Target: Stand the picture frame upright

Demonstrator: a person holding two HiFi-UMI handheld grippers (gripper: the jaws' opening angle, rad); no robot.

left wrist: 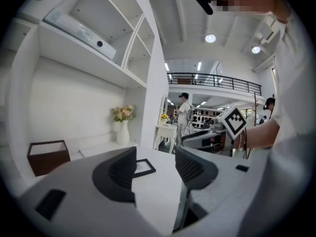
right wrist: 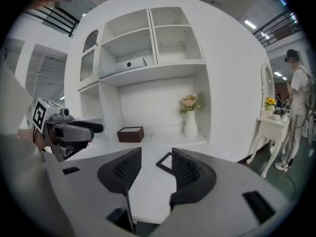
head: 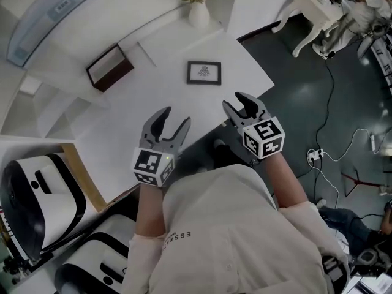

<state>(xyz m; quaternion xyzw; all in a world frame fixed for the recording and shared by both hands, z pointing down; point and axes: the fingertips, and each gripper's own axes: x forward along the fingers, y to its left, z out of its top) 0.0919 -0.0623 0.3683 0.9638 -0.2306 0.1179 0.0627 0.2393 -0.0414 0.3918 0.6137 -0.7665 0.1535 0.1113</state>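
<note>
A small black picture frame [head: 204,73] lies flat on the white table [head: 147,97], face up, a little ahead of both grippers. My left gripper [head: 174,121] hovers open over the table's near part, with nothing between its jaws. Near the table's front corner, my right gripper [head: 237,106] is also open and empty. The left gripper view shows the frame [left wrist: 143,168] between the open jaws of that gripper [left wrist: 155,168], farther off. In the right gripper view the frame [right wrist: 165,162] lies just beyond the jaws of that gripper [right wrist: 156,171].
A dark brown open box [head: 110,67] stands at the back left. A white vase [head: 199,12] with flowers is at the back wall. Shelves rise on the left. Right of the table are dark floor, cables [head: 343,152] and a small white side table [head: 313,10].
</note>
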